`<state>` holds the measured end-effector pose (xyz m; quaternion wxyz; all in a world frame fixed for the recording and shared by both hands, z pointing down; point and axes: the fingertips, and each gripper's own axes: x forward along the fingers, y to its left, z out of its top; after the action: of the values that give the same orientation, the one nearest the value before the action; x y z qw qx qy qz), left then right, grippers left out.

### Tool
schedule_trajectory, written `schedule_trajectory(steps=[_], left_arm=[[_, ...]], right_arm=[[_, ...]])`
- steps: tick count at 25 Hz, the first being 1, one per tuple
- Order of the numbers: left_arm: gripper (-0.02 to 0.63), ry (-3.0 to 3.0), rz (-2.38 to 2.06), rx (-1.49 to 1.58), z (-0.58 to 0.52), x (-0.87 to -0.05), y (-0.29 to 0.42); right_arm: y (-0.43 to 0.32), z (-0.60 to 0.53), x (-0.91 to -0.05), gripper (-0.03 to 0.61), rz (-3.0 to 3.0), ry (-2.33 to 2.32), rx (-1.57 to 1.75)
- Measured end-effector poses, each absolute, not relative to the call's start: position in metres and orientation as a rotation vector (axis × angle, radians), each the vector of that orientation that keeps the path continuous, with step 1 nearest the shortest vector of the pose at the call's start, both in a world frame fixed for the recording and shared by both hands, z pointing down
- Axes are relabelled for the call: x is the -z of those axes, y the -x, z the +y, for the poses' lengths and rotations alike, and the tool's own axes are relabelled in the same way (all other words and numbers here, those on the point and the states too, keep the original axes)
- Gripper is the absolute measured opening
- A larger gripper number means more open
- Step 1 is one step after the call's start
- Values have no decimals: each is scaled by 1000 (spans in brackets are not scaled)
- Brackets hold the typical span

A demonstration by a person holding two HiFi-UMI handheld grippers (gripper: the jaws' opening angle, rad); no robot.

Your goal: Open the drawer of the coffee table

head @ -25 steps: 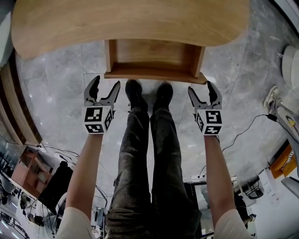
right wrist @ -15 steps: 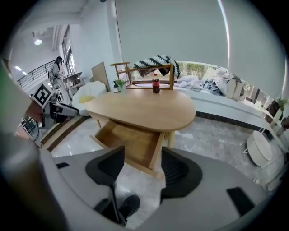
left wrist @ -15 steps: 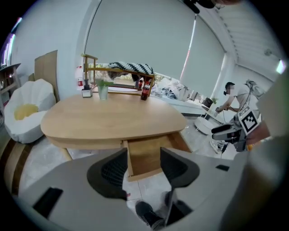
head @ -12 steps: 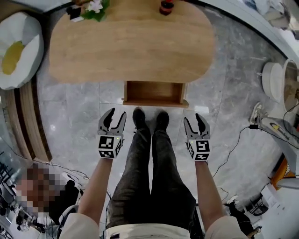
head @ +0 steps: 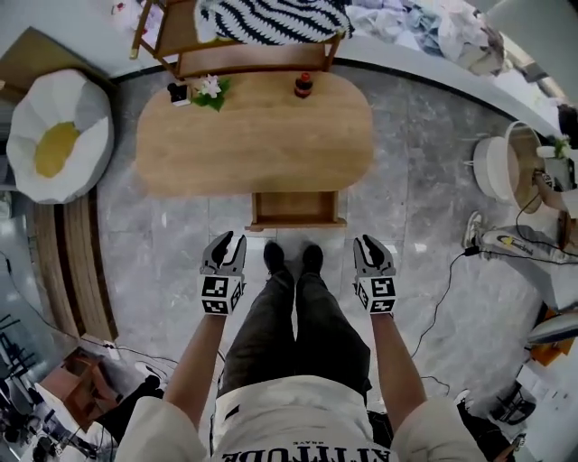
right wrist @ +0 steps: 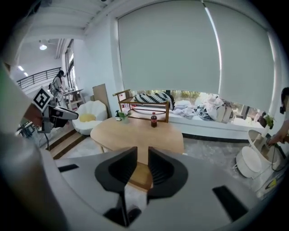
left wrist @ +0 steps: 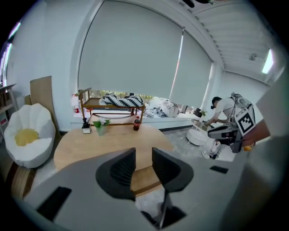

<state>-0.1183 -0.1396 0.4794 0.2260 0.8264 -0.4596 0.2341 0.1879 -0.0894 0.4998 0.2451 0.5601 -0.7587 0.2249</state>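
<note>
The oval wooden coffee table [head: 253,135] stands on the grey floor ahead of me, and its drawer [head: 296,209] is pulled out on my side. My left gripper [head: 226,242] and right gripper [head: 371,244] hang in the air on either side of my shoes, well short of the drawer front and touching nothing. In the left gripper view the left gripper [left wrist: 143,155] shows a narrow gap with only the table [left wrist: 108,144] and drawer [left wrist: 145,178] far beyond it. The right gripper [right wrist: 142,155] looks the same over the drawer [right wrist: 139,175]. Both pairs of jaws are closing, with nothing between them.
On the table stand a small dark bottle [head: 303,86] and a potted plant [head: 210,90]. A white and yellow beanbag [head: 59,135] lies to the left, a bench with a striped cushion [head: 257,23] behind. A white round appliance [head: 495,167] and cables [head: 452,271] are at the right.
Both grippers and the head camera have risen, so table and drawer look smaller and farther off. Both pairs of jaws have narrowed from wide open to a small gap.
</note>
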Motion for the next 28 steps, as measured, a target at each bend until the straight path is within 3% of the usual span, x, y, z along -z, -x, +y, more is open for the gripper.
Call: schedule_trajectory(steps=[10,28], left_arm=[[52,-2353,-1276,-582,-128,-381,133],[20,-2467,-1381,-327,-123,-246,125]], right_arm=[[-170,-71,-386,34,-2108,-1591,-511],[-176,-63,-256,18,-2319,-1672,-306]])
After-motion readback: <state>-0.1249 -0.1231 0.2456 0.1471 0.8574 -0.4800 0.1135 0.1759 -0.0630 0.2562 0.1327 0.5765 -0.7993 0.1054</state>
